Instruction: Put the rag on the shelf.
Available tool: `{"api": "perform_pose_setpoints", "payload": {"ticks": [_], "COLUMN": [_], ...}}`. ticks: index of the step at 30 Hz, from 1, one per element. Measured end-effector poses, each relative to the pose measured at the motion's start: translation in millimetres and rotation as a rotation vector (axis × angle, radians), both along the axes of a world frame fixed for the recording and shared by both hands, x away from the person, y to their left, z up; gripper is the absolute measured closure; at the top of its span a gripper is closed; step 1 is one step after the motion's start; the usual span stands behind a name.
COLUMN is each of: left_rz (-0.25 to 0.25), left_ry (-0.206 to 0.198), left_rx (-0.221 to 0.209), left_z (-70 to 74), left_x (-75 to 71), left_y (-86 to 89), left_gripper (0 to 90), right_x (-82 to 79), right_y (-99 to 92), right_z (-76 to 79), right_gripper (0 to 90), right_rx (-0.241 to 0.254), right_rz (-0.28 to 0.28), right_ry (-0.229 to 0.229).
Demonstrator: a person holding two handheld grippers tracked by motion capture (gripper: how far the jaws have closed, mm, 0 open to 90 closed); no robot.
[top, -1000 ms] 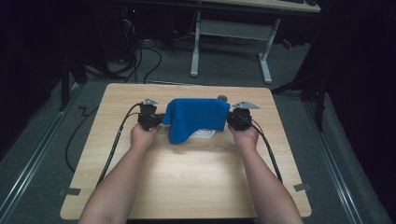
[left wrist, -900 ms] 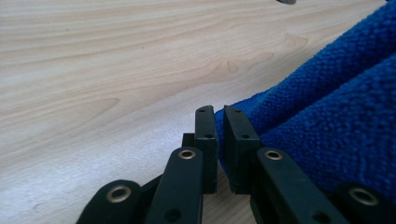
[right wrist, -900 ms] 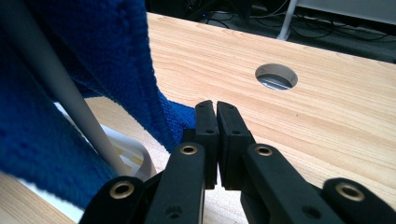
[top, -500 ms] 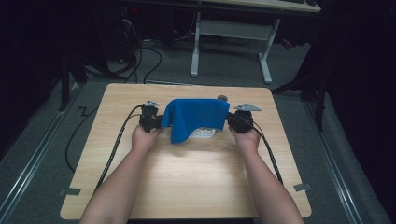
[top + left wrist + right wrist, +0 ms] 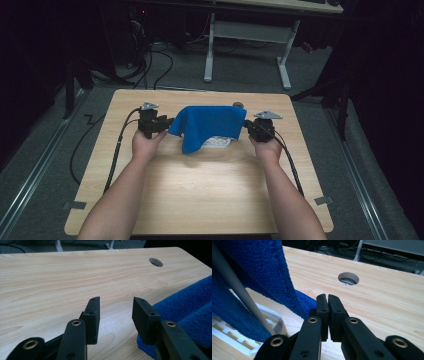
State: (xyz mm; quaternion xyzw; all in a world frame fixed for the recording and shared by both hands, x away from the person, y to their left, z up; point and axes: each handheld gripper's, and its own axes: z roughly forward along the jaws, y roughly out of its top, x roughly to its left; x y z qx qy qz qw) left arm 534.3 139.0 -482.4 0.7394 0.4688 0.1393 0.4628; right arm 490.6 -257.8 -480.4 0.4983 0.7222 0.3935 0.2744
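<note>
A blue cloth (image 5: 207,126) hangs over a white rack (image 5: 218,142) in the middle of the far part of the wooden desk (image 5: 200,195). The cloth drapes down on both sides, and one corner hangs lower at the front left.

The left gripper (image 5: 161,123) sits just beside the left edge of the cloth. In the left gripper view its jaws stand wide apart with bare desk between them, and the cloth (image 5: 190,312) lies just next to the right jaw (it holds nothing).

The right gripper (image 5: 248,126) sits at the right edge of the cloth. In the right gripper view (image 5: 327,312) its jaws are pressed together with nothing between them. The cloth (image 5: 262,272) hangs just to their left, over the white rack (image 5: 242,337). A round hole (image 5: 348,278) shows in the desk behind.
</note>
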Motion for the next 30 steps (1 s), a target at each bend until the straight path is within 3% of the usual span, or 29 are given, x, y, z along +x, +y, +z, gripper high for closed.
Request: {"api": "perform_pose_setpoints", "payload": {"ticks": [10,18,22,25,28,30], "left_rz": [0.027,0.053,0.073,0.090,0.095,0.095], "left_ry": [-0.030,-0.059,-0.087,-0.106,-0.124,-0.127], "left_rx": [0.003,0.043,0.059,0.060,0.066,0.063], "left_z": [8.6,14.1,16.5,18.0,17.2,14.9], "left_x": [-4.5,-12.4,-21.8,-32.0,-47.6,-59.0], "left_y": [9.0,19.2,26.0,33.2,41.5,47.1], "left_gripper": [54.1,50.8,49.4,48.2,46.3,46.0], "right_x": [-0.8,-6.6,-14.4,-20.9,-34.0,-40.3], "right_y": [2.6,-3.0,-9.1,-15.7,-23.9,-26.8], "right_z": [-9.5,1.4,7.6,12.1,17.4,19.4], "right_gripper": [87.7,70.5,66.4,61.5,58.4,56.5], "right_rx": [-0.017,-0.020,-0.025,-0.035,-0.029,-0.032], "right_rz": [-0.001,-0.026,-0.048,-0.061,-0.072,-0.078], "right_ry": [0.027,0.009,-0.023,-0.023,-0.056,-0.055]}}
